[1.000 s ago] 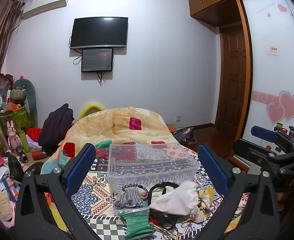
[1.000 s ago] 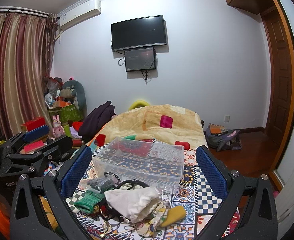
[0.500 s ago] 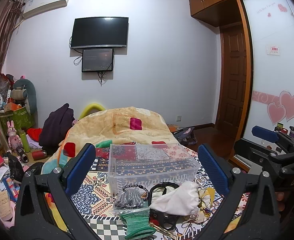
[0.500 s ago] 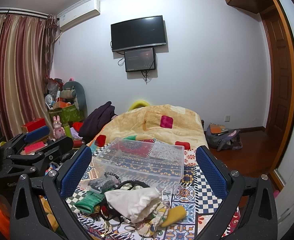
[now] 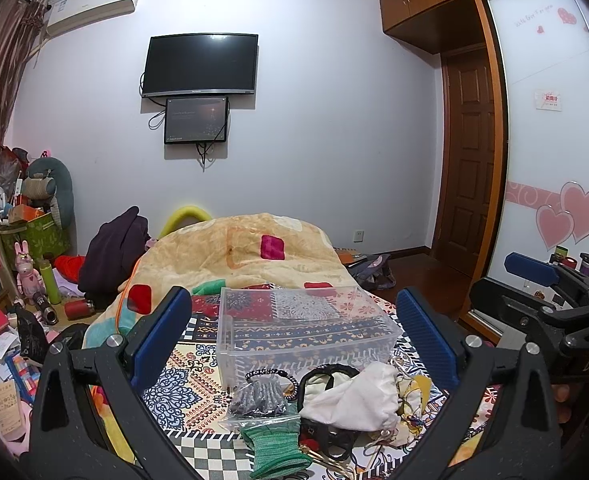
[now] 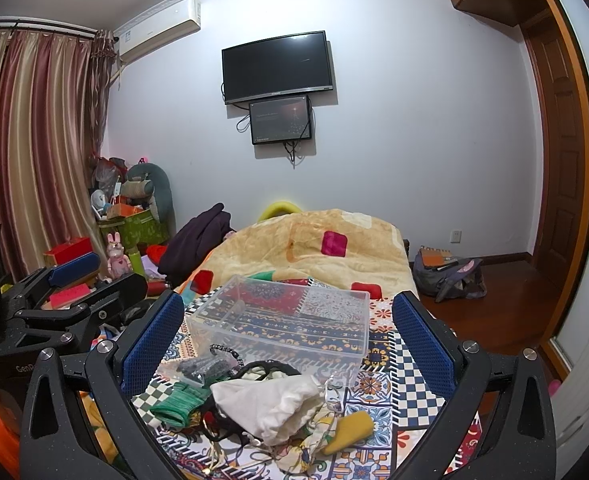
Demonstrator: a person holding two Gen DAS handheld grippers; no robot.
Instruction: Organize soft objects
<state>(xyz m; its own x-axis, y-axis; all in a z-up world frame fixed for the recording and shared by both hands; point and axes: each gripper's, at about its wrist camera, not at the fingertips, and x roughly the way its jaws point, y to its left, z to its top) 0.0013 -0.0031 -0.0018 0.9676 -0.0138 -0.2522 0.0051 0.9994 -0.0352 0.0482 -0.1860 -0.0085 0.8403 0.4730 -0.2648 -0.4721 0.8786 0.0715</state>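
Note:
A pile of soft things lies on the patterned bedcover: a white drawstring pouch [image 5: 354,394] [image 6: 272,400], a green knit piece [image 5: 274,446] [image 6: 176,402], a clear bag of dark beads [image 5: 260,398] [image 6: 204,366], a black band [image 5: 326,372] and a yellow piece [image 6: 348,430]. An empty clear plastic box [image 5: 302,328] [image 6: 282,324] stands just behind the pile. My left gripper [image 5: 294,330] is open and empty above the pile. My right gripper [image 6: 288,338] is open and empty too, and it shows at the right of the left wrist view [image 5: 534,280].
A yellow blanket [image 5: 246,252] is heaped at the far end of the bed. Clutter, toys and boxes [image 5: 26,280] crowd the floor on the left. A backpack [image 6: 450,276] lies on the wooden floor at the right. A wardrobe [image 5: 554,160] stands at the right.

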